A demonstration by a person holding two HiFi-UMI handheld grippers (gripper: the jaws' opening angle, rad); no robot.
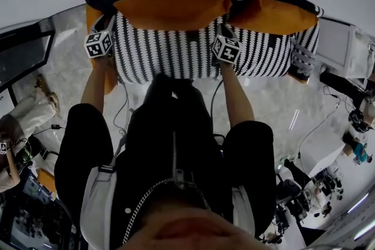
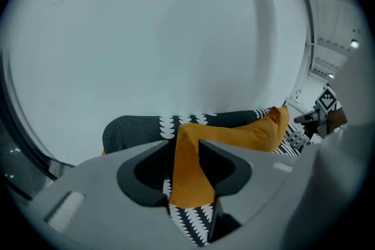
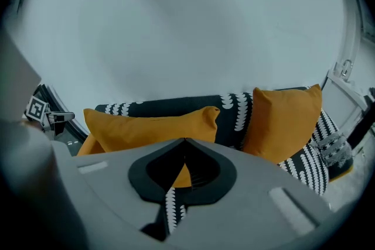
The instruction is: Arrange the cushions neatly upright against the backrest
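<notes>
My left tongs (image 2: 188, 149) stand released, with one end of the long cushion (image 2: 234, 134) between the jaws. My right tongs (image 3: 184, 142) are clenched empty, just short of its other end. It lies lengthwise along the backrest (image 3: 234, 117) beyond.

No legible text or labels

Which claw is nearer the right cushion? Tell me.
Right. The right claw sits just left of that cushion; the left claw is at the far end of the other cushion.
</notes>
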